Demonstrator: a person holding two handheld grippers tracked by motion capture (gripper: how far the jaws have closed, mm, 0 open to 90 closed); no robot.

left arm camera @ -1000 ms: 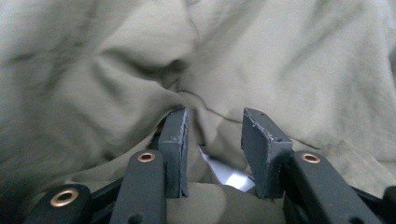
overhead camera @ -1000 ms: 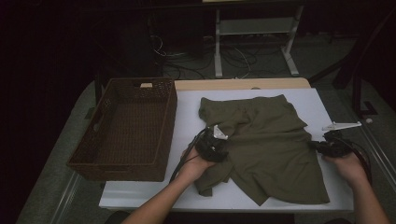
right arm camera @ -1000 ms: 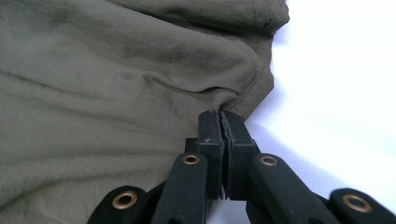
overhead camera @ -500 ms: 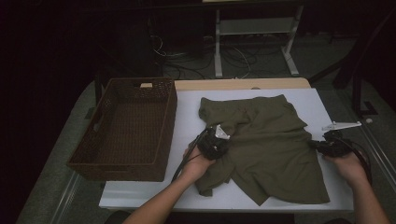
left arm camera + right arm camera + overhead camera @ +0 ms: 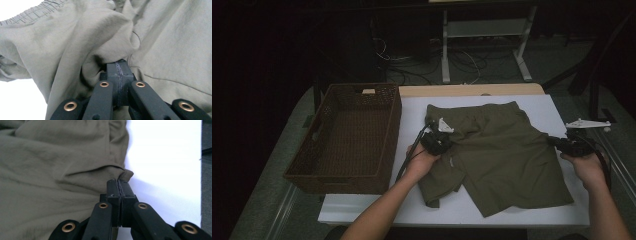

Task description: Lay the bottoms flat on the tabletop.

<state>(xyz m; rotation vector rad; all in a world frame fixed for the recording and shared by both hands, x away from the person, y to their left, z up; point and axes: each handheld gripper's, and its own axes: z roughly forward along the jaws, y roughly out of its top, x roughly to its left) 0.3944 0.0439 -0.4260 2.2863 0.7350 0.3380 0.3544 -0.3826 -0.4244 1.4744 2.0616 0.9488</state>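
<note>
Olive green shorts (image 5: 507, 150) lie spread on the white table (image 5: 412, 112), waistband at the far side. My left gripper (image 5: 446, 142) is over the shorts' left half, shut on a bunched fold of the cloth (image 5: 62, 42), which wraps over the closed tips (image 5: 119, 65). At the shorts' right edge, my right gripper (image 5: 554, 142) is shut on the hem, with a corner of cloth (image 5: 50, 170) pinched at its tips (image 5: 118, 182). The lower left leg is folded under near the table's front.
A brown wicker basket (image 5: 394, 130) stands at the table's left end, beside the shorts. A wooden strip (image 5: 472, 90) runs along the table's far edge. Behind it are a white desk frame (image 5: 484, 30) and cables on the floor.
My left gripper has moved away from the person, toward the waistband, with the fold of cloth lifted and bunched in it. The right gripper has stayed at the hem.
</note>
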